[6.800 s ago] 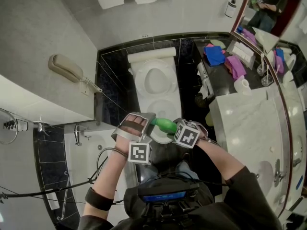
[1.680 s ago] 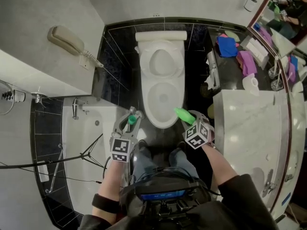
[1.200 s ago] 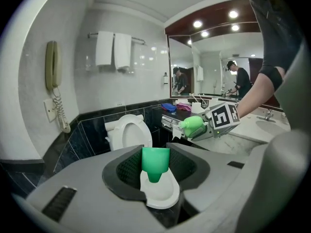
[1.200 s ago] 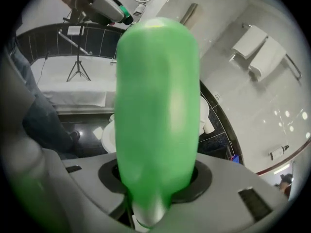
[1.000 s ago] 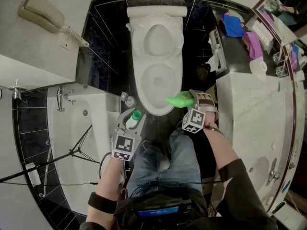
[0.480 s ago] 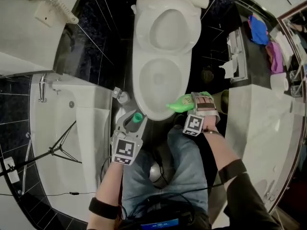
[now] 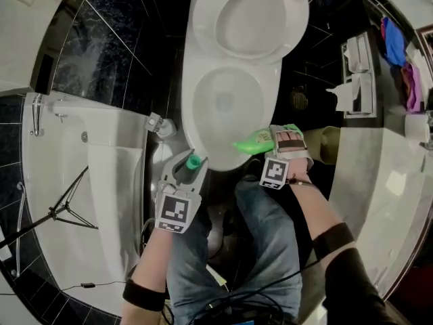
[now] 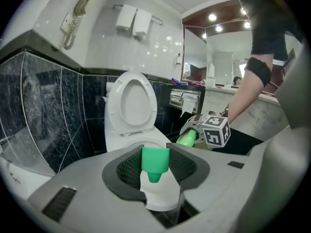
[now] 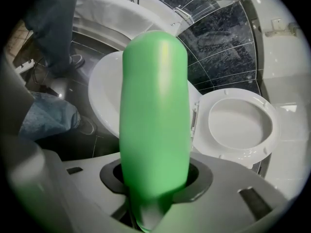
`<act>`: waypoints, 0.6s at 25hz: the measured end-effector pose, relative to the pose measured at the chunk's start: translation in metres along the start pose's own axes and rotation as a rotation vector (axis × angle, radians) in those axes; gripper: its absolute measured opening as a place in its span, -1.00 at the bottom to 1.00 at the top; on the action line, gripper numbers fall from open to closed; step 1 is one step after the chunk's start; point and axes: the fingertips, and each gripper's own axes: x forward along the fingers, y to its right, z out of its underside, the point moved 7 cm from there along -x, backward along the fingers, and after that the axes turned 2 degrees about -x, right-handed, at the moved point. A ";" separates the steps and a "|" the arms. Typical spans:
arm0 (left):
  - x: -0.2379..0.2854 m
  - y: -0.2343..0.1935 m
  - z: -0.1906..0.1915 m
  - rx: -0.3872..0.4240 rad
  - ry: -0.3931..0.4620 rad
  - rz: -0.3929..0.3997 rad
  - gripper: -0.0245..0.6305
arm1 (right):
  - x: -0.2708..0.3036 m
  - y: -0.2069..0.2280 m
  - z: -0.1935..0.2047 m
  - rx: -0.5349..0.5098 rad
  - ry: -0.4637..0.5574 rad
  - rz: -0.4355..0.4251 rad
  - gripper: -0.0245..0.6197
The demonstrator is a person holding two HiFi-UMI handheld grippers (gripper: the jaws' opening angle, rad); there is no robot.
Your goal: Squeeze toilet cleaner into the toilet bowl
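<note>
The white toilet has its lid [image 7: 260, 9] raised, and its bowl rim [image 7: 197, 124] lies just ahead of both grippers. My right gripper [image 7: 272, 143] is shut on the green cleaner bottle [image 7: 249, 143], which lies sideways with its free end over the bowl's right front rim. In the right gripper view the bottle [image 9: 154, 115] fills the middle between the jaws, above the bowl [image 9: 104, 89]. My left gripper [image 7: 191, 166] is shut on a small white cap with a green tip [image 8: 155, 160], at the bowl's left front edge.
A bathtub [image 7: 88, 181] with a tripod [image 7: 61, 212] in it runs along the left. At the right is a marble counter [image 7: 396, 181], with a paper holder [image 7: 355, 73] on the dark wall. The person's legs in jeans [image 7: 270, 235] stand right behind the grippers.
Both grippers have sunk toward the front of the bowl, and the toilet now looks larger and nearer. The bottle has rolled a little in the right gripper. Both grips are unchanged.
</note>
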 end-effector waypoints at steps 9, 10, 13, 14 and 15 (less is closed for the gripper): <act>0.024 -0.010 0.037 -0.024 -0.011 -0.006 -0.46 | 0.035 -0.039 -0.012 -0.045 0.010 -0.054 -0.34; 0.027 -0.010 0.040 -0.023 -0.012 -0.004 -0.46 | 0.038 -0.042 -0.013 -0.048 0.012 -0.056 -0.34; 0.032 -0.010 0.048 -0.021 -0.017 0.002 -0.46 | 0.044 -0.052 -0.015 -0.056 0.020 -0.069 -0.34; 0.033 -0.011 0.050 -0.016 -0.018 0.005 -0.46 | 0.045 -0.054 -0.016 -0.059 0.023 -0.073 -0.34; 0.033 -0.012 0.052 -0.009 -0.019 0.009 -0.46 | 0.046 -0.056 -0.017 -0.064 0.026 -0.079 -0.35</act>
